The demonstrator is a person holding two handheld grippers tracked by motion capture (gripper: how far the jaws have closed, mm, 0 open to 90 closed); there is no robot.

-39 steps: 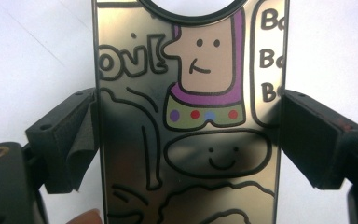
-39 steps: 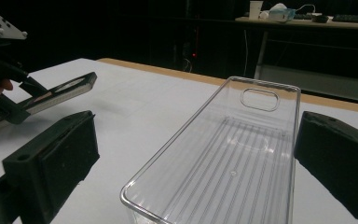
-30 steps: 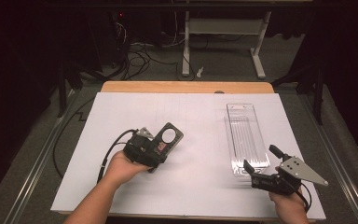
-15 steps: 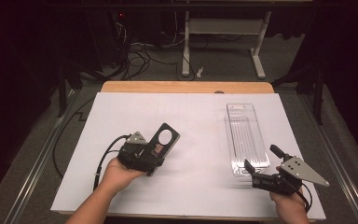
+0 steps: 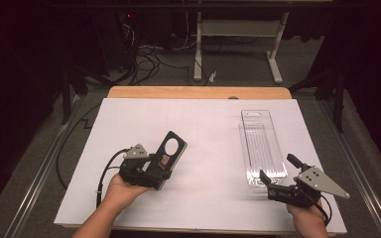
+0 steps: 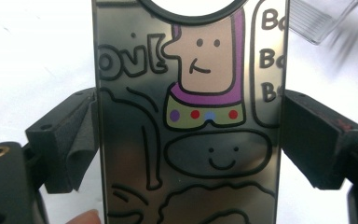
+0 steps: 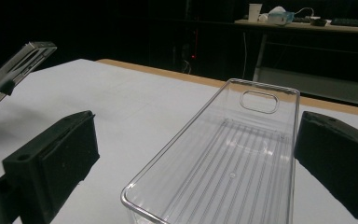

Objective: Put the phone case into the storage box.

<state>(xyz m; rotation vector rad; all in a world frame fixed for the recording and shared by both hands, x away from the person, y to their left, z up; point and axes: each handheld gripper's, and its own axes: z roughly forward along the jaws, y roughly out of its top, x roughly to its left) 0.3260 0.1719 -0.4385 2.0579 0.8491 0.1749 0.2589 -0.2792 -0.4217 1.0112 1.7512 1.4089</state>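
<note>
Left gripper [image 5: 164, 159], over the white sheet's [image 5: 208, 148] near-left part, clamps a phone case [image 6: 191, 116] printed with cartoon figures by its two long edges, round camera hole pointing away. Right gripper [image 5: 273, 184] rests at the near right, jaws spread wide with nothing between the pads, facing the clear plastic bin's [image 5: 263, 148] near end.

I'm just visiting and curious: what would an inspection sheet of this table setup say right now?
Surface: white sheet over a wooden table.
Job's things: phone case with cartoon print; clear plastic bin, nothing in it.
Clutter: nothing seen.
Grippers: left gripper clamps the phone case by its edges; right gripper open, jaws at the bin's near end.
Cables: black cable trails from left gripper; tangle on floor.
Surroundings: dark room, desk frame behind.
</note>
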